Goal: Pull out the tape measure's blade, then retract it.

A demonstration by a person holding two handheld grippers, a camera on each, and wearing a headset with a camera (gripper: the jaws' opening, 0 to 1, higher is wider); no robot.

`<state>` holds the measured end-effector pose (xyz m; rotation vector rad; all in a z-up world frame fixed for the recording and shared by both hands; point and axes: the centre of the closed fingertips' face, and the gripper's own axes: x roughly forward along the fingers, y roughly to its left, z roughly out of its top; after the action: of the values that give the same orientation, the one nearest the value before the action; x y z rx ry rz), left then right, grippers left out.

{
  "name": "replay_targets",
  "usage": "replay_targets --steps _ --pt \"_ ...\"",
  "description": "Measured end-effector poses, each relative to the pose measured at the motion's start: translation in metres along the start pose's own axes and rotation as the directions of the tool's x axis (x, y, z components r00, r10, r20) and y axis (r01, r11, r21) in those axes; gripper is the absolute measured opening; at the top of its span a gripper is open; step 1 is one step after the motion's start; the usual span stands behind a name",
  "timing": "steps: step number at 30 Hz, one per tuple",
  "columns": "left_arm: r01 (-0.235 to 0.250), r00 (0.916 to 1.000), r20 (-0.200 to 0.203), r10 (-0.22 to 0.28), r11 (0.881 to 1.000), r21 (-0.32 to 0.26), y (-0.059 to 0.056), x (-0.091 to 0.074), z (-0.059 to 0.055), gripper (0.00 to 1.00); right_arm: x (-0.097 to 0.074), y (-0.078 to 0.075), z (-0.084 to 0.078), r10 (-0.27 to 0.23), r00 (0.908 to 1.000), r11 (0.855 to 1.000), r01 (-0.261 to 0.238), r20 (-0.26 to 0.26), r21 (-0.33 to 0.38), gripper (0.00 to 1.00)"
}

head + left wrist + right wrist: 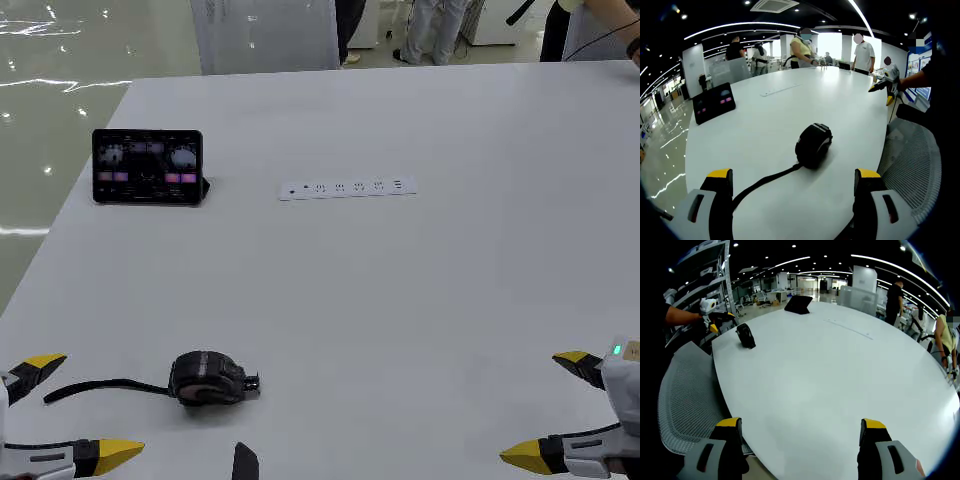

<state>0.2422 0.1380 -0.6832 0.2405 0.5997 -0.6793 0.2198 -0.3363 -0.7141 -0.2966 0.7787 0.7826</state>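
Observation:
A black tape measure (207, 378) lies on the white table (400, 280) near its front edge, with a black wrist strap (95, 387) trailing to the left. In the left gripper view the tape measure (813, 144) sits just ahead of the jaws and the strap runs back between them. My left gripper (70, 410) is open at the lower left, its yellow fingertips (118, 452) left of the case, holding nothing. My right gripper (553, 407) is open at the lower right, far from the tape measure (745, 335), over bare table.
A black tablet (148, 167) stands propped at the far left of the table. A white power strip (347, 187) lies at mid-table. A mesh chair (912, 165) is by the table's edge. People stand beyond the far edge.

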Motion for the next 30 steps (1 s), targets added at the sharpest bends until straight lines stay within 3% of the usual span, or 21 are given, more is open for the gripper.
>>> replay_targets --steps 17,24,30 --pt "0.022 0.9997 -0.014 -0.022 1.0 0.013 -0.001 0.003 0.0 0.99 -0.003 0.0 -0.001 -0.012 0.9999 1.0 0.012 0.01 -0.007 0.99" --pt "0.043 0.9989 -0.018 -0.042 0.998 0.044 -0.002 0.006 0.009 0.99 -0.001 0.003 -0.005 0.025 0.9994 1.0 -0.025 -0.025 -0.016 0.99" --pt "0.118 0.9895 -0.095 -0.109 0.988 0.103 -0.01 0.009 0.006 0.99 0.004 0.001 0.003 0.027 0.9992 0.998 -0.028 -0.031 -0.053 0.99"
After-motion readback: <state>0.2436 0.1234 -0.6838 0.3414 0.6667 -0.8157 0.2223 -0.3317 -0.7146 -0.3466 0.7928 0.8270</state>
